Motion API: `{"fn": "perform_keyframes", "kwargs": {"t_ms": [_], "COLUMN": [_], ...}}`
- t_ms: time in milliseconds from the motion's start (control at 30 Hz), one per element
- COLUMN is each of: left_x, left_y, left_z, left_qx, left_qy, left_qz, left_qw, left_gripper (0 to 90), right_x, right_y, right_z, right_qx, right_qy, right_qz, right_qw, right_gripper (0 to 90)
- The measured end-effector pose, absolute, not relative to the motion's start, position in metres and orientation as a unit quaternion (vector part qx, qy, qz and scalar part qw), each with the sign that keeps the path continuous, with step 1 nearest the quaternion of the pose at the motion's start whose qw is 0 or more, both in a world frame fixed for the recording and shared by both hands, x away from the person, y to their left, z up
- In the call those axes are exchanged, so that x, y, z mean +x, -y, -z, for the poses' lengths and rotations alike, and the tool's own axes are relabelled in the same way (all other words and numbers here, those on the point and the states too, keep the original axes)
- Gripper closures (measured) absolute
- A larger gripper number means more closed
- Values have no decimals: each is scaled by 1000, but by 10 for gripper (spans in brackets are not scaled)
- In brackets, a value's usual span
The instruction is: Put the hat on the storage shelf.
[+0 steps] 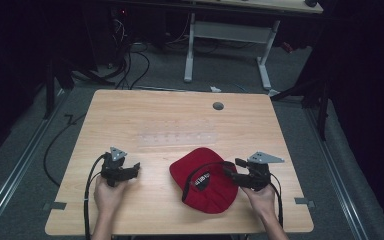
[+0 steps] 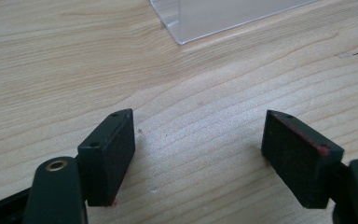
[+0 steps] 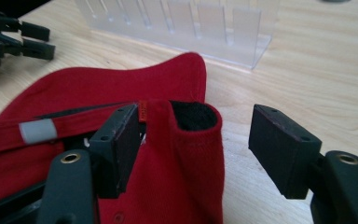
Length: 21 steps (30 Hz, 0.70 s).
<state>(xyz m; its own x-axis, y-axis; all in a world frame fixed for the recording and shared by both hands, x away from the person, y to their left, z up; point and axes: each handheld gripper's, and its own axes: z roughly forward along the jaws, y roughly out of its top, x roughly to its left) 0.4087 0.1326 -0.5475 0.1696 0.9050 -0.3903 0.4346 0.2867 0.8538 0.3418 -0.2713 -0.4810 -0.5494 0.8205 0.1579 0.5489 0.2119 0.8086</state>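
A red cap (image 1: 207, 180) of soft cloth lies upside down on the near right part of the bench (image 1: 180, 125), its curved brim pointing toward the far side. Its hollow shows a dark lining, a black band along the inner edge and a dark patch with pale lettering too small to read. In the right gripper view the fabric (image 3: 186, 154) stands up in a rounded fold with a black inner face, and a red strap with a grey tab (image 3: 37, 130) runs off to the left.

The right gripper (image 1: 237, 172) sits at the cap's right edge, held by the right hand (image 1: 261, 197). Its flat black rectangular pads stand wide apart with the raised fold between them; the left pad (image 3: 119, 144) appears to touch the cloth, though that contact is hard to confirm, while the other pad stands clear over bare wood.

Beyond the cap, near the middle of the bench, lies a clear plastic rack (image 1: 177, 138) with a row of upright slotted dividers, smooth and glossy.

The left gripper (image 1: 130, 172) rests to the left of the cap, apart from it, in the left hand (image 1: 109, 195). Its pads (image 2: 109, 154) are spread wide with nothing between them, low over pale, fine-grained wood. A corner of the clear rack (image 2: 186, 23) lies ahead of it.

A round grey grommet (image 1: 218, 106) is set in the bench near its far edge.
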Motion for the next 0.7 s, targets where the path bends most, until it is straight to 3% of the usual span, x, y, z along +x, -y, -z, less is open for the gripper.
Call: {"fn": "perform_keyframes", "kwargs": {"t_ms": [367,700], "left_x": [409,409], "left_y": [-133,-133], "left_z": [548,548], "left_qx": [554,554], "left_qy": [-605,-605], "left_qz": [-223,-223], "left_qw": [527,527], "left_gripper": [259,259], "right_x": [364,373], "right_y": [258,254], "right_z": [504,518], "right_qx": [457,457], "right_qy": [-773,-779], "right_qz": [-421,-416], "right_qw": [125,101], "right_gripper": [375,480]}}
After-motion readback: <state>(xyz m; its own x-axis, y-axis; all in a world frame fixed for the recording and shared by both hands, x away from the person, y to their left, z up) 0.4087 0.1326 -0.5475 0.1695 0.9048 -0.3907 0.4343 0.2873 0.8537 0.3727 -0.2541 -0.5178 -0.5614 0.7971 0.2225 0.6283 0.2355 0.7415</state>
